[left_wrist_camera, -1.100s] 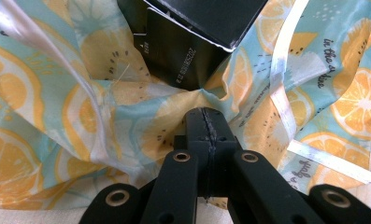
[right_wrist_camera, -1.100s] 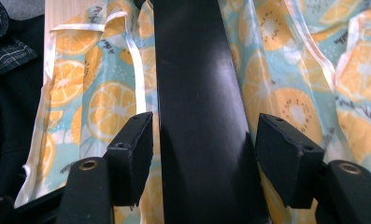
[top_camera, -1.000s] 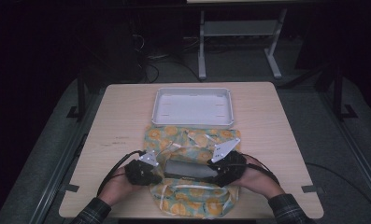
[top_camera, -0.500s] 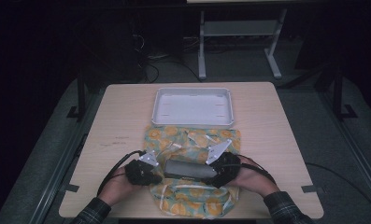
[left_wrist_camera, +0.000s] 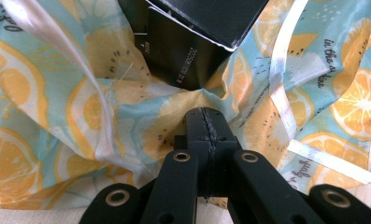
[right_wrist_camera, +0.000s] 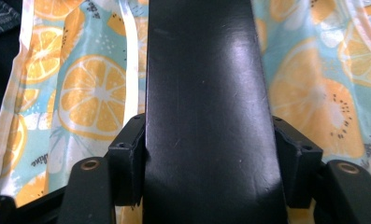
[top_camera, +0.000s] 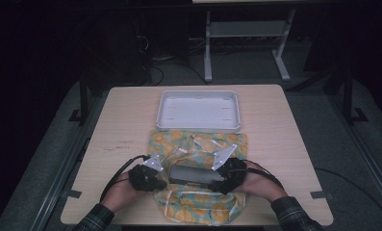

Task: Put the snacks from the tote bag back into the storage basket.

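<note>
A thin cloth printed with orange slices lies spread on the wooden table. A long black box rests across its near half. My left gripper is at the box's left end. In the left gripper view its jaws are shut, pinching a bunched fold of the cloth just below the box's corner. My right gripper is at the box's right end. There the box runs between its fingers, which press on both of its sides.
A white, shallow tray stands just beyond the cloth's far edge. White ribbon ties trail from the cloth. The table's front edge is close below both hands. Metal stand legs are on the dark floor behind.
</note>
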Demonstrator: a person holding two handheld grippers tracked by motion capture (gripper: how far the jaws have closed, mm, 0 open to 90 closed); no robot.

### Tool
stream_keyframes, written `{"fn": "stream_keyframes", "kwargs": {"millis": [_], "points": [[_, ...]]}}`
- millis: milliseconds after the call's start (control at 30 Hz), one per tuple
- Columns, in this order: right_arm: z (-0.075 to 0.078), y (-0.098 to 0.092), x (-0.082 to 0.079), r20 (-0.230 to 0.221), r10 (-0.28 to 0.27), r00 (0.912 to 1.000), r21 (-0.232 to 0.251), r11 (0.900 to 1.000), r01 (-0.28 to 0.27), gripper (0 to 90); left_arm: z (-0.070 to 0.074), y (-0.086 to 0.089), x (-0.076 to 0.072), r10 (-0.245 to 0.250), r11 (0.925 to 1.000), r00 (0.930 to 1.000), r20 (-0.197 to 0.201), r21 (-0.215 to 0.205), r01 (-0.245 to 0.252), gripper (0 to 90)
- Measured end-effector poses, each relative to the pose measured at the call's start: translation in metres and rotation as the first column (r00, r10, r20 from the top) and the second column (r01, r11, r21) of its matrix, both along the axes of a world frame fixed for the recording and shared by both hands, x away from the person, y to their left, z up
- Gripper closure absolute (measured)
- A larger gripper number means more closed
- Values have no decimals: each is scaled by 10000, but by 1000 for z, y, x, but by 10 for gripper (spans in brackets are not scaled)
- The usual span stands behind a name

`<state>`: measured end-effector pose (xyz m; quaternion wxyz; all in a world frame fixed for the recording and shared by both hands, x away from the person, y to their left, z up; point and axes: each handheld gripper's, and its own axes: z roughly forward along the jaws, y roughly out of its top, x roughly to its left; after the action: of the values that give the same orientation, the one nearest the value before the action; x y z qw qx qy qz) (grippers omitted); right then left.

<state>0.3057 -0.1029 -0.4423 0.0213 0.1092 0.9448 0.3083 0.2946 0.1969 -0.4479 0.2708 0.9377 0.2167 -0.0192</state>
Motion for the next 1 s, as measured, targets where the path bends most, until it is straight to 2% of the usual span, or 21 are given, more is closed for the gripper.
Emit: {"fn": "stream_keyframes", "kwargs": {"millis": [67,567,667,1000], "points": [[0,0,-1,139,111,9998,-37,9999,-111,384,0,0,0,-1,10000,10000,-4,-2,1,896],[-4,0,-1,14,229,9997,-147,9996,-229,395,0,0,1,7,10000,10000,-66,-15,-7,896],[-3,0,-1,107,245,9996,-170,9996,-243,407,0,0,1,9,10000,10000,-69,-14,-9,896],[1,-1,-1,4,259,9997,-17,9997,-259,416,0,-1,0,-30,10000,10000,-16,56,30,897]]}}
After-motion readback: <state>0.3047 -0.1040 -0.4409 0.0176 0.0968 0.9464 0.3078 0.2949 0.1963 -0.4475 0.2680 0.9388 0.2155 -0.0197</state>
